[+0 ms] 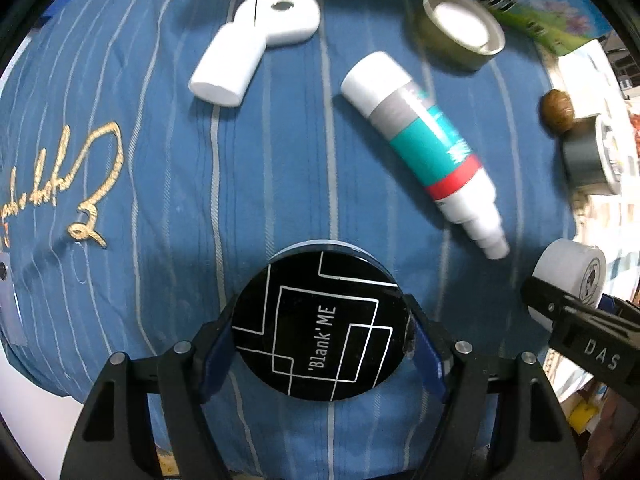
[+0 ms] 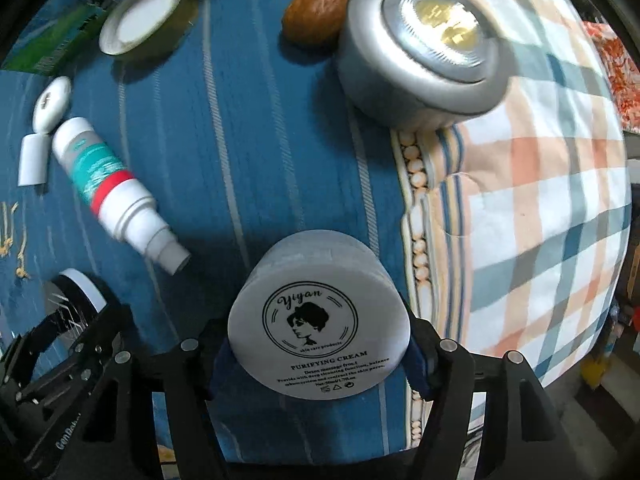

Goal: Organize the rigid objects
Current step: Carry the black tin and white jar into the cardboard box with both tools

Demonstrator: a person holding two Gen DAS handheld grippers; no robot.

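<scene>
Looks like a bedroom at home: blue striped bedsheet (image 2: pixel 256 128) with a plaid quilt (image 2: pixel 540 184) right beside it.

— What's carrying everything?

— A bed, under a blue striped cloth (image 1: pixel 280 160) with a plaid blanket (image 2: pixel 540 200) beside it.

— And lying on the cloth?

— A white L-shaped plastic piece (image 1: pixel 256 44), a teal-banded bottle (image 1: pixel 424 148) (on its side), an open tin (image 1: pixel 460 28), a walnut (image 2: pixel 316 14) touching a silver puck light (image 2: pixel 420 52).
</scene>
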